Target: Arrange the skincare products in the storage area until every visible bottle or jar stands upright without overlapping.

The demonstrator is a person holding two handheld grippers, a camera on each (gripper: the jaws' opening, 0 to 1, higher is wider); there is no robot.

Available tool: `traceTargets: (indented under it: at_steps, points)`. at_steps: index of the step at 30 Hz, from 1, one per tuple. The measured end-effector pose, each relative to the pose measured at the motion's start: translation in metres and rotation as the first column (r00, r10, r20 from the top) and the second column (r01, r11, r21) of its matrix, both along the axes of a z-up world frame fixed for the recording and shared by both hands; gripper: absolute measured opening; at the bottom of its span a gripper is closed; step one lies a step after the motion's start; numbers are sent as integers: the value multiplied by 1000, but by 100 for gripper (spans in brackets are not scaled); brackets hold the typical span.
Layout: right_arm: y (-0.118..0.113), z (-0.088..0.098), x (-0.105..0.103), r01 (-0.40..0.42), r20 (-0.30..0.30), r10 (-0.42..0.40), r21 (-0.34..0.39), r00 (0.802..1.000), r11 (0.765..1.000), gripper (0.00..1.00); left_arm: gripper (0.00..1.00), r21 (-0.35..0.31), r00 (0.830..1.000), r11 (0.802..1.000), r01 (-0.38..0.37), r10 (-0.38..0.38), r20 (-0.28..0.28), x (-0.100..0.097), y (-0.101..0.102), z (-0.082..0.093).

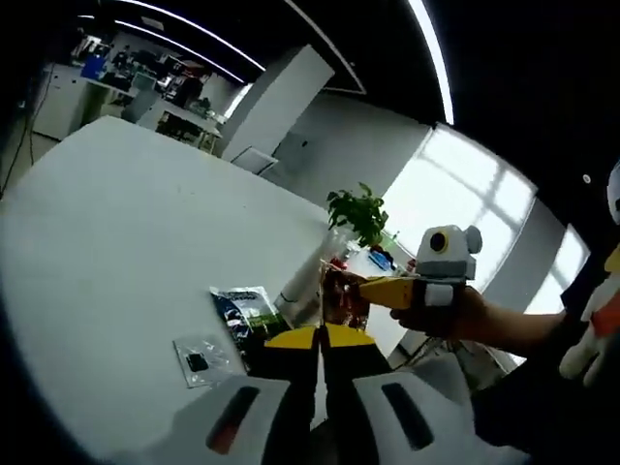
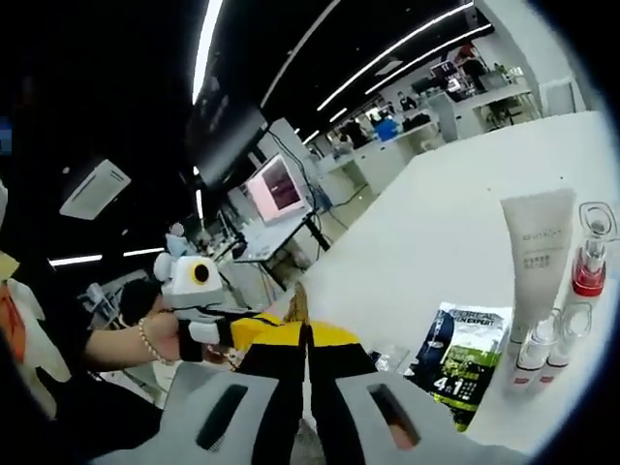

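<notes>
Red-capped pump bottle (image 2: 588, 274) cut by right gripper view's edge; sachet (image 1: 244, 312) print unreadable.

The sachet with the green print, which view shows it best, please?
The right gripper view: the sachet lies flat beside the white tube, its print readable. In the left gripper view the sachet is smaller, its print blurred, its near end behind the left gripper.

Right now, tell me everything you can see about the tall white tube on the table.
The tall white tube looks like soft matte plastic, with a wide flat crimped end on top and small grey print down its front that is too small to read. It narrows downward and stands upright on the white table. A green and black sachet lies at its left, small clear bottles stand in front of its base, and a red-collared pump bottle stands at its right.
</notes>
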State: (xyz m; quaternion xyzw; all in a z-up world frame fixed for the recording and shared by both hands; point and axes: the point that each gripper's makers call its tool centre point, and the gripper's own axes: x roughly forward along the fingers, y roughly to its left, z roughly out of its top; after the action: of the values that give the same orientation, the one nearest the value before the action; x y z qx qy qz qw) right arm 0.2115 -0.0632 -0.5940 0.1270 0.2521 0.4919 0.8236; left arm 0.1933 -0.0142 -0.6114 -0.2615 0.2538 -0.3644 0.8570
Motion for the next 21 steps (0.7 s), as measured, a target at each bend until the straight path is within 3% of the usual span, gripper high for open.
traceTargets:
  at_steps: [3,8,16,21]
  points:
    - [4,-3,5,-16,65,19,-61,998,998,2,0,-41,996,996,-75,73,-51,2,4,1]
    - [11,-2,11,-23,61,26,-60,998,998,5,0,-113,981,979,-172,159,-114,2,10,2]
    - [16,-2,20,-3,62,6,-58,998,998,3,0,-125,966,961,-245,231,-116,3,14,3]
    - [19,-9,30,4,124,14,-139,992,990,2,0,-105,961,958,-265,254,-114,5,14,-1]
